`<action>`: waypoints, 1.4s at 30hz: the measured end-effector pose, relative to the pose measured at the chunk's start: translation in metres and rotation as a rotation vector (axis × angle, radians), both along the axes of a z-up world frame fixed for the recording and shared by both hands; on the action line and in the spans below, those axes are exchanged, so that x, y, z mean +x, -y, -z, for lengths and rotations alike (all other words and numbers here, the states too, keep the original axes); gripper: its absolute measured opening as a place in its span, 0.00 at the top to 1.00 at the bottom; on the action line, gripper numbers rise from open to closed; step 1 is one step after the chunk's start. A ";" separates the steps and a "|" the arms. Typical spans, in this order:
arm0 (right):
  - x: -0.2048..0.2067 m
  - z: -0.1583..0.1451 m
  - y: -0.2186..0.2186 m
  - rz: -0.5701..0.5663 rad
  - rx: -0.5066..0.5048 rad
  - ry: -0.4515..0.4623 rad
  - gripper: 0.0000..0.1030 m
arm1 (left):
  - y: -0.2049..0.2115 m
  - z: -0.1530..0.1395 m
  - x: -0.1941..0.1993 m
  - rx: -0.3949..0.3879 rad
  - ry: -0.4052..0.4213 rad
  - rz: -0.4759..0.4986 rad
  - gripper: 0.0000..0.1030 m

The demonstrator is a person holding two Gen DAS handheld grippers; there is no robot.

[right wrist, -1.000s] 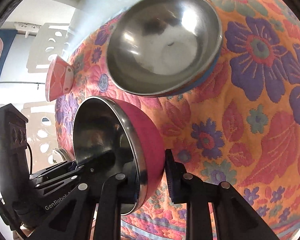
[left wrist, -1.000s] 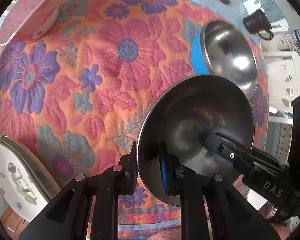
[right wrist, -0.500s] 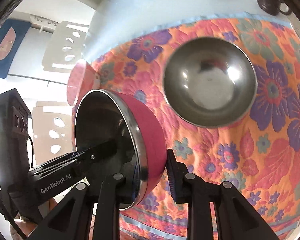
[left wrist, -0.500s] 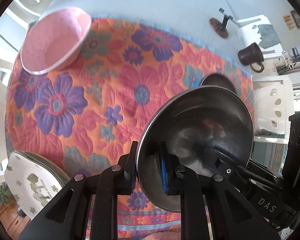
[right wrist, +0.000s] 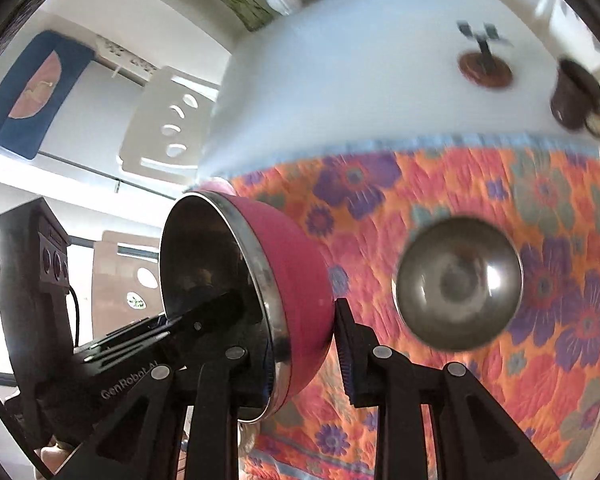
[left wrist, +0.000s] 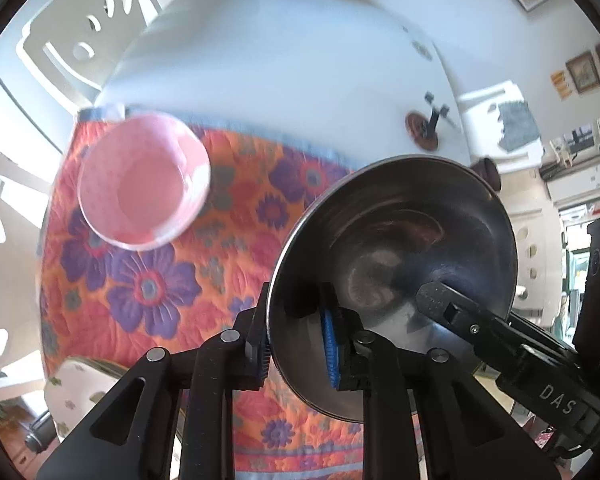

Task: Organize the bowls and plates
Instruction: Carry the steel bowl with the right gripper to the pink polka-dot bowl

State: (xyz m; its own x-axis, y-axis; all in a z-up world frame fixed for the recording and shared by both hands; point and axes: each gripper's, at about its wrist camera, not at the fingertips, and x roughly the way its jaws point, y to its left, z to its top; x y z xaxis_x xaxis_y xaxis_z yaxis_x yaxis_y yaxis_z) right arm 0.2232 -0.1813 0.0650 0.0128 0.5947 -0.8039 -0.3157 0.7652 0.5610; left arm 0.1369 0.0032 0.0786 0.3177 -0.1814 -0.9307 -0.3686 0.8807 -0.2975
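**Pink-sided bowl lifted clear, held from both sides**

Left gripper (left wrist: 296,340) clamped on the near rim of the pink-sided steel bowl (right wrist: 288,276); right gripper (right wrist: 304,344) pinching the opposite wall. Risen well above the floral cloth (left wrist: 152,288) compared with a second ago, still tilted. Below: second steel bowl (right wrist: 458,284), pink bowl (left wrist: 144,180). Probably bound for nesting in the steel one.
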 end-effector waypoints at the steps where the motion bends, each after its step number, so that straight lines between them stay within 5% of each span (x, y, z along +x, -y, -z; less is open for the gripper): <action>1: 0.003 -0.007 -0.006 -0.005 -0.001 0.014 0.75 | -0.005 -0.004 0.002 -0.003 0.008 -0.010 0.81; 16: 0.021 -0.037 -0.096 -0.118 0.009 0.071 0.74 | -0.089 -0.012 -0.007 -0.009 0.042 -0.156 0.81; 42: 0.047 0.046 -0.208 -0.251 -0.061 -0.048 0.74 | -0.173 0.066 0.003 -0.045 -0.069 -0.272 0.81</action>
State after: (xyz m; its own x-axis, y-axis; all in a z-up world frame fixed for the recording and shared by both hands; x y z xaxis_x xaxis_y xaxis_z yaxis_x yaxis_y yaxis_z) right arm 0.2704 0.0270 0.0186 -0.1676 0.5247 -0.8346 -0.4740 0.6994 0.5349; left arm 0.1399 0.1765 0.0129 0.2967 -0.1393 -0.9448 -0.6105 0.7331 -0.2998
